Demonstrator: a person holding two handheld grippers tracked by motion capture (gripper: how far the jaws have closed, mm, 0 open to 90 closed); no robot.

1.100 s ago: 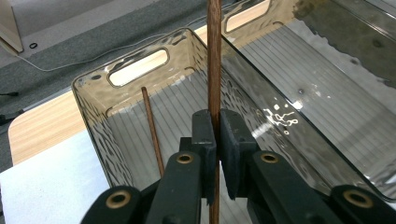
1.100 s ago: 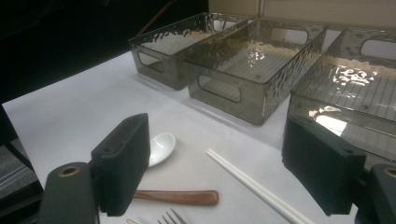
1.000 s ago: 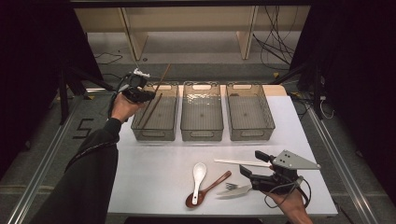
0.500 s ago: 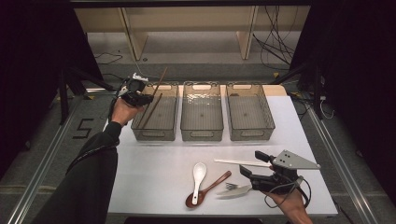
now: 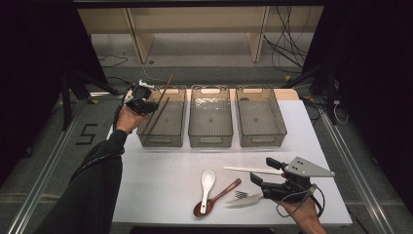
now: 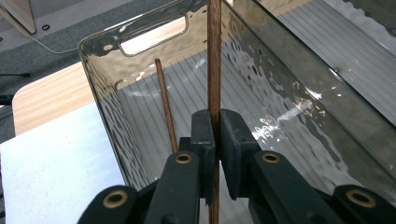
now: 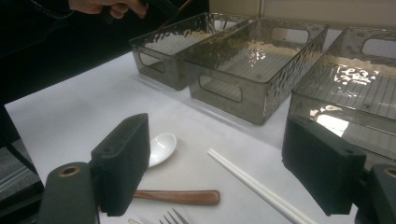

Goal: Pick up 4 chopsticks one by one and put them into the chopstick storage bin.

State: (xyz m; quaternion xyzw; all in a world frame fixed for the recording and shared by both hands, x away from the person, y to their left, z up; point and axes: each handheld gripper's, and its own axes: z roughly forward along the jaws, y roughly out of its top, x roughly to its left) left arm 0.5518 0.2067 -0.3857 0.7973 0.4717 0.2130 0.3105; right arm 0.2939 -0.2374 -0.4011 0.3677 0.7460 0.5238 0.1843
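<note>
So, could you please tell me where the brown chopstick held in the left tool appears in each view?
High view: brown chopstick upper left, slanting over the left bin.
Left gripper view: centre, upright, clamped between the jaws.
Right gripper view: top edge, its tip beside the hand.
Shared landmark: that left bin.

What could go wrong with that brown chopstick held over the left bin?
1. The left tongs pinch the brown chopstick low on its length, so it may tip out over the rim of the left bin when let go.
2. It might land crossed over the other chopstick already leaning inside.
</note>
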